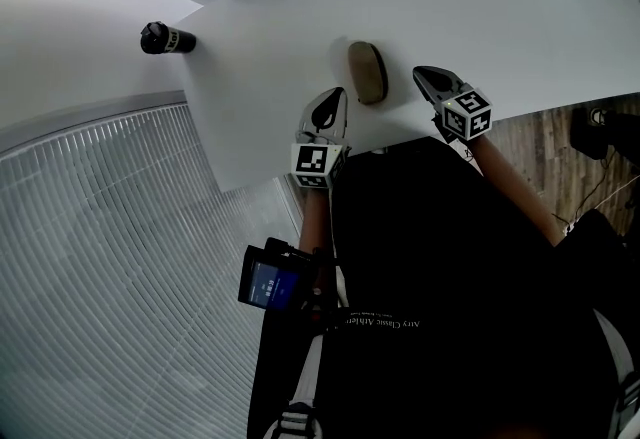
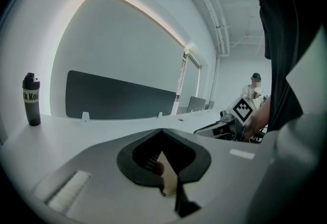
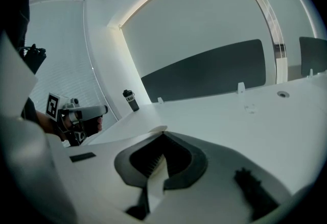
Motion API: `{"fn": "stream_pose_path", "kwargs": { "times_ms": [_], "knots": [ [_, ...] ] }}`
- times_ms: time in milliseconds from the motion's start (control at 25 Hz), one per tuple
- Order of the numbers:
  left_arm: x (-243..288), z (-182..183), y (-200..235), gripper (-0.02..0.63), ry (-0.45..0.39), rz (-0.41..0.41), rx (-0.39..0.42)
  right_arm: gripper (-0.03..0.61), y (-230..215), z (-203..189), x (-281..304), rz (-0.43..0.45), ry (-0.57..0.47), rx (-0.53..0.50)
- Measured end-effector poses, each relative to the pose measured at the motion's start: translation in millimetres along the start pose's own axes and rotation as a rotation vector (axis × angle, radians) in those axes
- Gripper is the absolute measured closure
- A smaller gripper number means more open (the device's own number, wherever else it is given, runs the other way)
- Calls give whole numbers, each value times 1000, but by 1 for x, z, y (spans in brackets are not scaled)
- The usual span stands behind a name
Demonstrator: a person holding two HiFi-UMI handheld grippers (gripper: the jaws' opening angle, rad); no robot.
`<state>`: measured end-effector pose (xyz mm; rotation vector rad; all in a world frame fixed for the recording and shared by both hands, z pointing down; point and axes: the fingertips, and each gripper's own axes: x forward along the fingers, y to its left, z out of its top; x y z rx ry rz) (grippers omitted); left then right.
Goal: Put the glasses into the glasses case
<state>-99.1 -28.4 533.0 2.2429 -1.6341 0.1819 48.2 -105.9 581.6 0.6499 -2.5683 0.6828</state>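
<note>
A dark bottle [image 1: 166, 38] stands at the upper left of a white table [image 1: 300, 17], well clear of the work. At centre the left gripper [image 1: 336, 95] has its jaws clenched on nothing, just left of a closed tan case [image 1: 367, 72]. To the case's right, the right gripper [image 1: 422, 74] is likewise clenched and empty, so the two flank it, we judge, to steady it. We see no glasses; they may lie inside the case, between the two sets of fingers.
</note>
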Motion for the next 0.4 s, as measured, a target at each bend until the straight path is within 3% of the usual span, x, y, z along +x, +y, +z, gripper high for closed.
{"fn": "stream_pose_path", "kwargs": {
  "times_ms": [400],
  "knots": [
    [5, -12, 1, 606, 21, -28, -18, 571, 4, -3, 9, 3, 11, 4]
  ]
}}
